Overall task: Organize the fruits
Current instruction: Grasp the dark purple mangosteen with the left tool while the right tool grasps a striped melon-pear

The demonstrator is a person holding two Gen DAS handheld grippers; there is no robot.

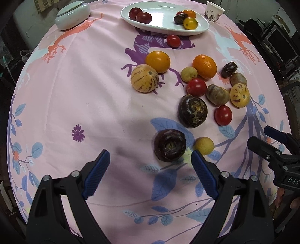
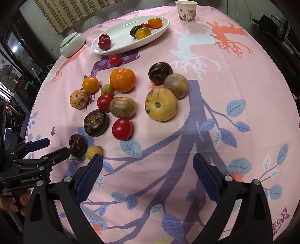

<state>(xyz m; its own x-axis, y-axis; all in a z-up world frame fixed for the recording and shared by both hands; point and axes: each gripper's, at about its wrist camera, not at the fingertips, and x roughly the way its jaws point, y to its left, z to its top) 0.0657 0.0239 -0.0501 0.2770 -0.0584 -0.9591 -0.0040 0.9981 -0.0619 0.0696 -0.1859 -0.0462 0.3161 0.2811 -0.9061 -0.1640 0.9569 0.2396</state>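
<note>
White plate (image 1: 165, 22): 5 fruits | left gripper (image 1: 150, 159) open | right gripper (image 2: 148, 165) open

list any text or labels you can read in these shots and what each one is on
"GenRobot.AI" – white lettering on the black body of the left gripper, seen in the right wrist view.
"DAS" – cut off at the frame edge, on the black body of the right gripper, seen in the left wrist view.
The paper cup carries a printed pattern; any writing in it is too small to read.
No other text shows.
</note>
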